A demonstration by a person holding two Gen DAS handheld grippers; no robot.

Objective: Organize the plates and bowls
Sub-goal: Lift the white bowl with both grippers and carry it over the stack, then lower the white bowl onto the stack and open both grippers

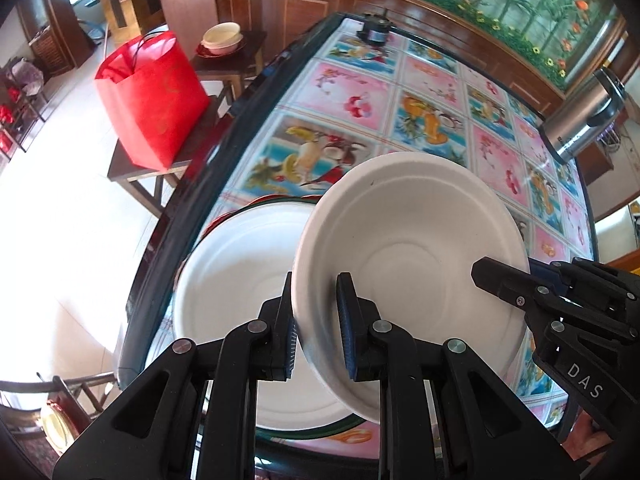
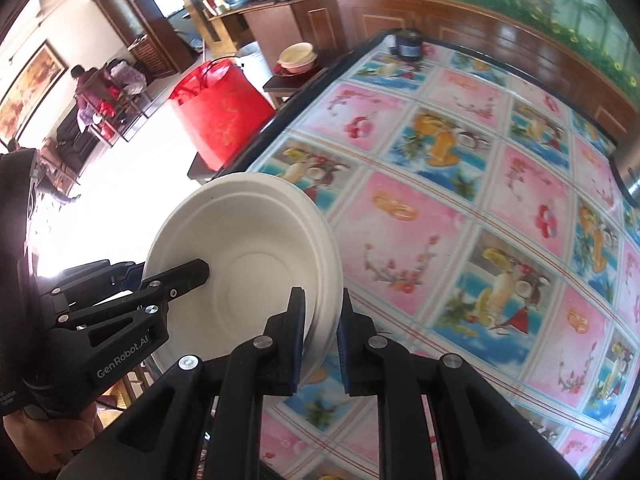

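A white paper bowl [image 1: 412, 248] is held tilted above the table by both grippers. My left gripper [image 1: 316, 320] is shut on its left rim. My right gripper [image 2: 322, 328] is shut on its right rim; the bowl [image 2: 248, 256] fills the left of the right wrist view. The right gripper also shows in the left wrist view [image 1: 504, 280], and the left gripper shows in the right wrist view [image 2: 192, 274]. Below the held bowl, a white plate [image 1: 236, 288] lies on a stack with red and green rims at the table's left edge.
The table [image 2: 460, 208] has a fruit-patterned cloth. A steel flask [image 1: 584, 120] stands at the right edge and a small dark jar [image 1: 374, 30] at the far end. A red bag [image 1: 150, 96] sits on a stool left of the table, with stacked bowls [image 1: 222, 38] on another stool.
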